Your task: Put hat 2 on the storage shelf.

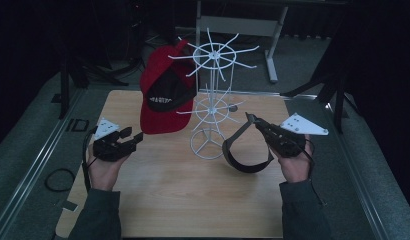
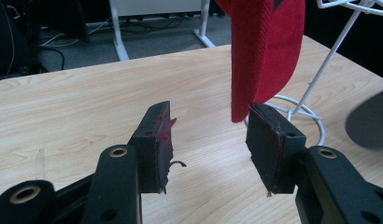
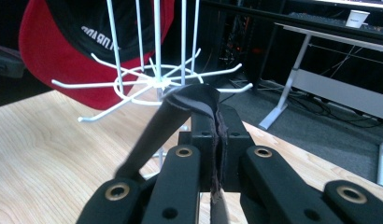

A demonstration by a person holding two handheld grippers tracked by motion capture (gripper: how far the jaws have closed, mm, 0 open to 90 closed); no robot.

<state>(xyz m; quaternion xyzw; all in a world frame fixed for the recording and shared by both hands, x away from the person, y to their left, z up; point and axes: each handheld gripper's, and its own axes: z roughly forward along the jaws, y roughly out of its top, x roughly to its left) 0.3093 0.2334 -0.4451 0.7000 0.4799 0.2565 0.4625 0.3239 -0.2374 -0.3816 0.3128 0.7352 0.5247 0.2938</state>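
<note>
Left side of room: dim grey floor with a loop of black cable lying on it, just off the table's left edge.
Left gripper: was held low over the left part of the table, jaws standing wide apart with nothing between them; in the left gripper view the pads looked scuffed, with red marks on one.
Table: light wood-grain top, pale and matte, most of the near half bare.
Red cap: was hanging off an upper arm of the rack, left of the pole, brim pointing down, black patch with white lettering I couldn't read.
Wire rack: white, two tiers of spokes on one pole, ring base sitting on the table about mid-way across.
Dark strap: a loop of it drooped down to the table right of the rack base, top end pinched in the right gripper.
Right gripper: jaws clamped tight on the strap, tips aimed at the rack's lower tier.
Back of room: dark, with a white-legged desk behind the table.
</note>
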